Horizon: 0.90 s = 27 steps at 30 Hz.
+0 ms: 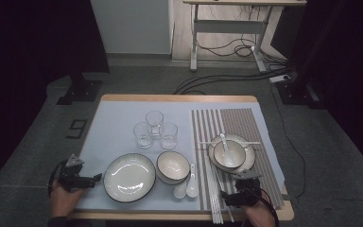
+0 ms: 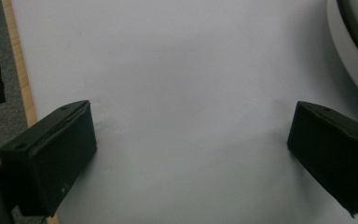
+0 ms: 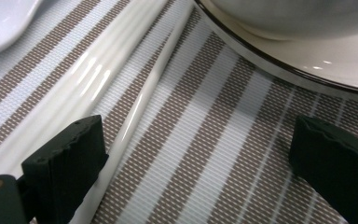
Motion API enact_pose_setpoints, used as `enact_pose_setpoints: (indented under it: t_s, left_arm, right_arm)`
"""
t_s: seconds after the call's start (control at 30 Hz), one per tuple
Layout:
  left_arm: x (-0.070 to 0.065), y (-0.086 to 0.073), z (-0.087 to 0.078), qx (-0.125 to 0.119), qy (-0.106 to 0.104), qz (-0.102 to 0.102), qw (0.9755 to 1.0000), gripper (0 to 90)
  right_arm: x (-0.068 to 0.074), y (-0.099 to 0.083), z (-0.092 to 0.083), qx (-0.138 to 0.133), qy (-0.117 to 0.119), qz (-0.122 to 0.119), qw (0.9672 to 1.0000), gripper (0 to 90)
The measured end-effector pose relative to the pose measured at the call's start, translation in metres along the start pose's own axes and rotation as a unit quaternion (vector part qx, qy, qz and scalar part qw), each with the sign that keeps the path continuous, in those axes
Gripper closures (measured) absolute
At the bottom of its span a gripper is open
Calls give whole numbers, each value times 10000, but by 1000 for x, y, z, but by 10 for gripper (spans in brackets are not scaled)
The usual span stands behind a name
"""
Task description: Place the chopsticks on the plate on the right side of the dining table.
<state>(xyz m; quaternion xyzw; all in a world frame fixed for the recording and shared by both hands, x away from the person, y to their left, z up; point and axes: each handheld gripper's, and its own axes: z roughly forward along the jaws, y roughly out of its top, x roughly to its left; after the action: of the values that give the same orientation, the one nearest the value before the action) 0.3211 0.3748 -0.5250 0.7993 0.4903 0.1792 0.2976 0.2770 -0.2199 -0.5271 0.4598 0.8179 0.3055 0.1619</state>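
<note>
1. Two grippers rest at the near edge of the worktop (image 1: pixel 123 101), both with jaws spread wide and grasping nothing.
2. Left gripper (image 1: pixel 96 178): at the near left corner, over the bare pale mat (image 2: pixel 177 93), just beside the large plate (image 1: pixel 129 177).
3. Right gripper (image 1: pixel 242 180): near the right corner, over the striped placemat (image 3: pixel 223 140). White chopsticks (image 3: pixel 135 107) lie along its left jaw; the stacked plate and bowl (image 1: pixel 230 153) sit just beyond.
</note>
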Motion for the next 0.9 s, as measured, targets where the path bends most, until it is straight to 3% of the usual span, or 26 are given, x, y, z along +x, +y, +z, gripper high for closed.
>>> enact_pose_setpoints:
  t_s: [0.47,0.67,0.9]
  left_arm:
    - [0,0,0,4,2,7,10000,10]
    - [0,0,0,3,2,6,10000,10]
    - [0,0,0,4,2,6,10000,10]
  right_arm:
    - [-21,-4,-9,297,-22,39,9995,48]
    - [-28,-3,-14,423,-13,-36,9991,132]
    - [-39,2,-16,737,-20,-71,9973,150]
